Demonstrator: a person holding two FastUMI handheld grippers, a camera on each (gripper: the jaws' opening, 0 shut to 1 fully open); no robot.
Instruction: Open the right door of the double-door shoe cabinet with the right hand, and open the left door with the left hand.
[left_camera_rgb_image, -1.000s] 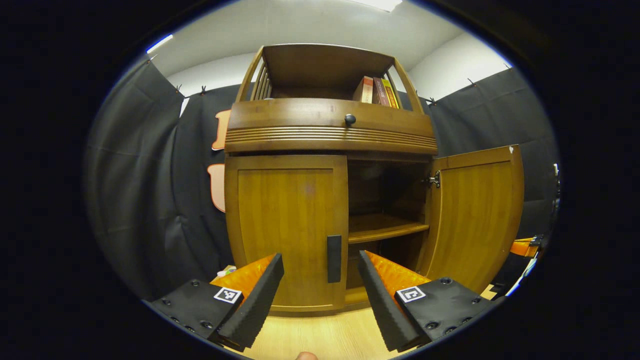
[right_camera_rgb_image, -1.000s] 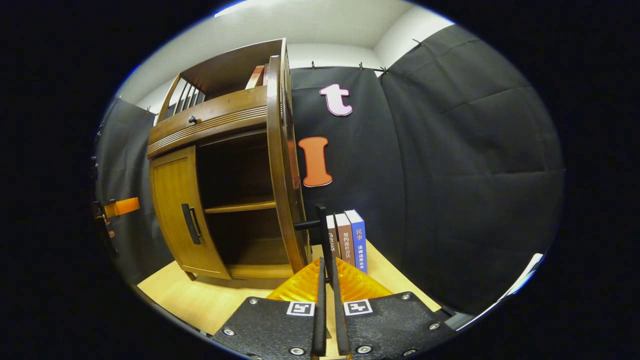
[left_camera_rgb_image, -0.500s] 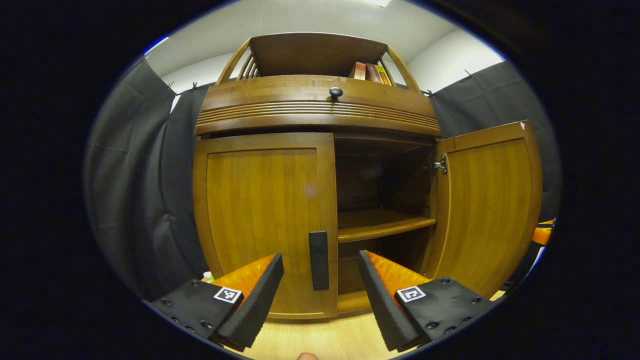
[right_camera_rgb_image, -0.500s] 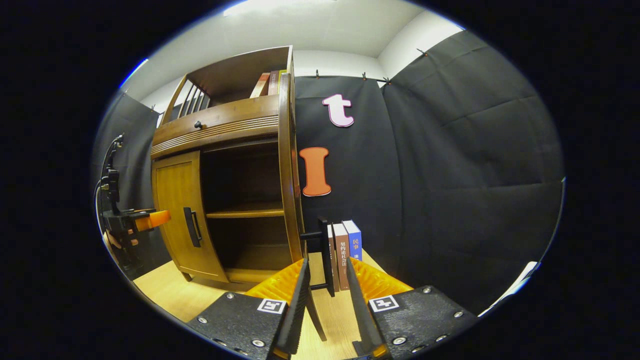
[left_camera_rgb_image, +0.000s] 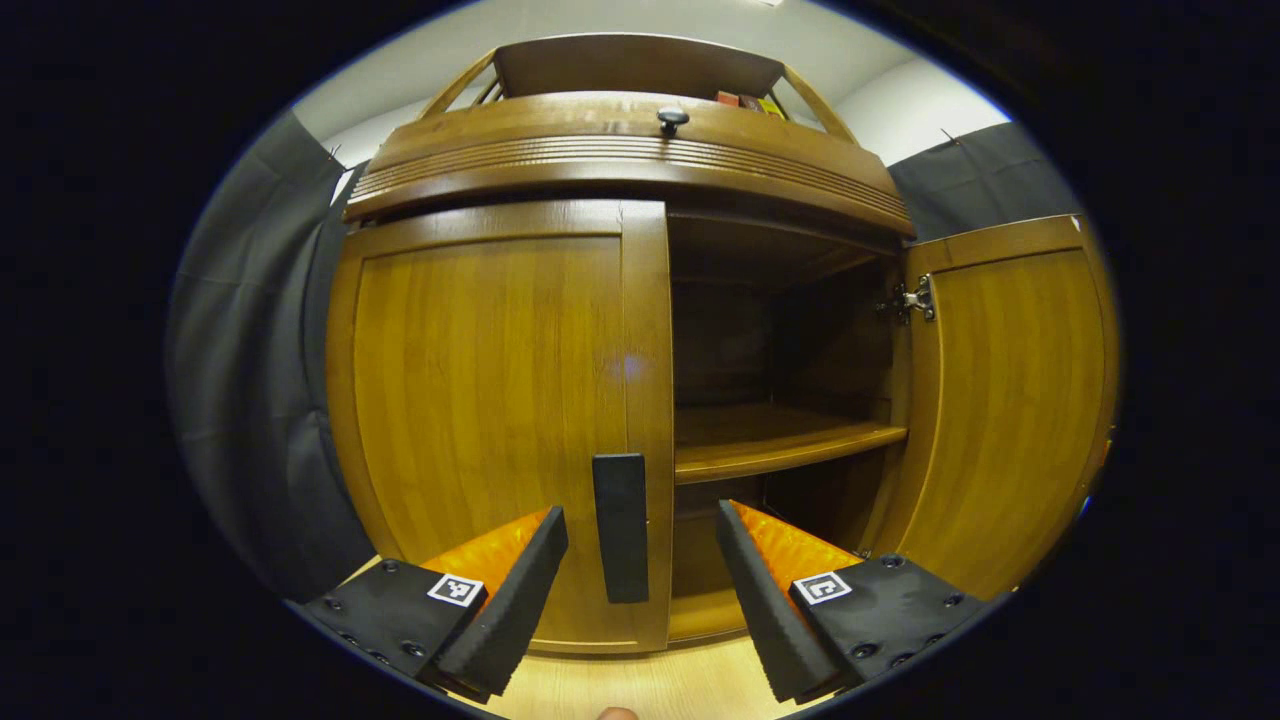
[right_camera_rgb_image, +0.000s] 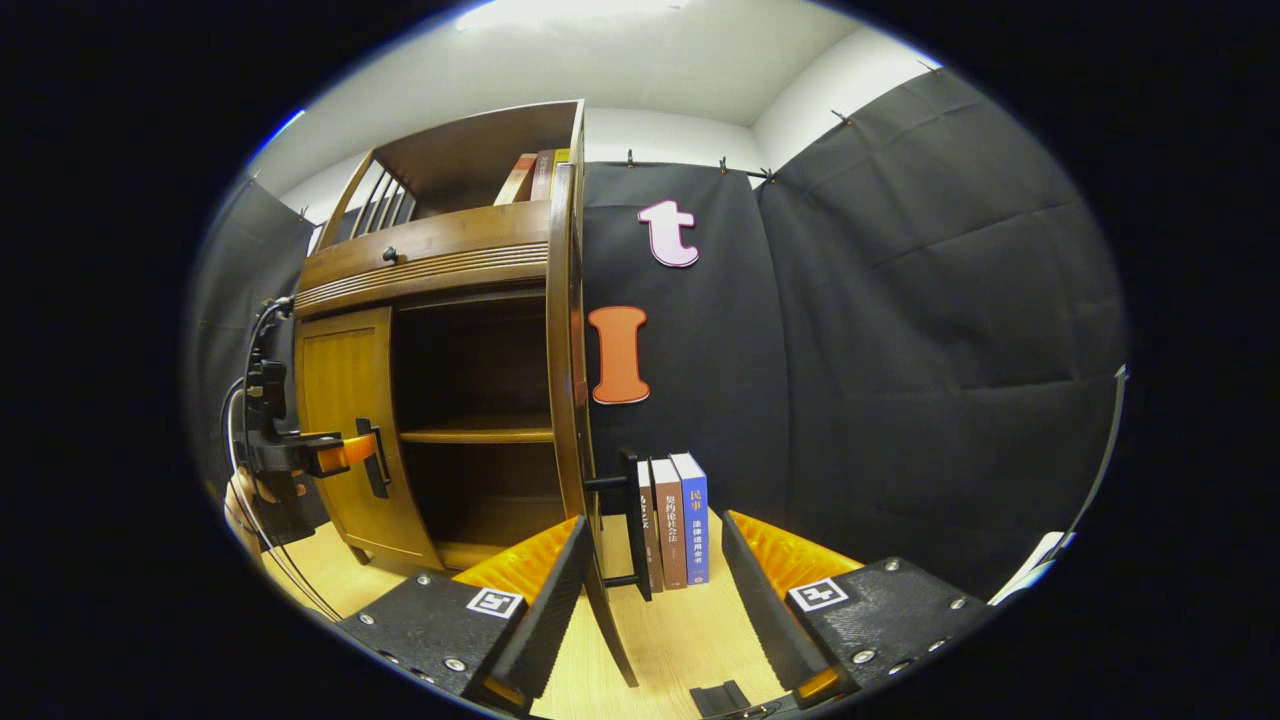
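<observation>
The wooden shoe cabinet (left_camera_rgb_image: 620, 170) stands close ahead in the left gripper view. Its left door (left_camera_rgb_image: 490, 400) is closed, with a dark vertical handle (left_camera_rgb_image: 620, 528) at its inner edge. My left gripper (left_camera_rgb_image: 640, 590) is open, its fingers on either side of that handle without touching it. The right door (left_camera_rgb_image: 1010, 400) is swung wide open, showing a shelf (left_camera_rgb_image: 780, 445) inside. In the right gripper view that door (right_camera_rgb_image: 566, 400) is seen edge-on, and its handle (right_camera_rgb_image: 632, 524) sits just ahead of my open right gripper (right_camera_rgb_image: 648, 610). The left gripper (right_camera_rgb_image: 300, 450) shows at the left door.
Three books (right_camera_rgb_image: 672, 520) stand upright on the light wooden floor (right_camera_rgb_image: 680, 640) beside the open door, against the black cloth wall (right_camera_rgb_image: 900, 350). More books (right_camera_rgb_image: 530, 175) sit on the cabinet's top shelf. A drawer knob (left_camera_rgb_image: 672, 118) is above the doors.
My right gripper let go of the right door's handle, opened wide and drew back a little. My left gripper moved closer to the cabinet, bringing the left door's handle between its fingers.
</observation>
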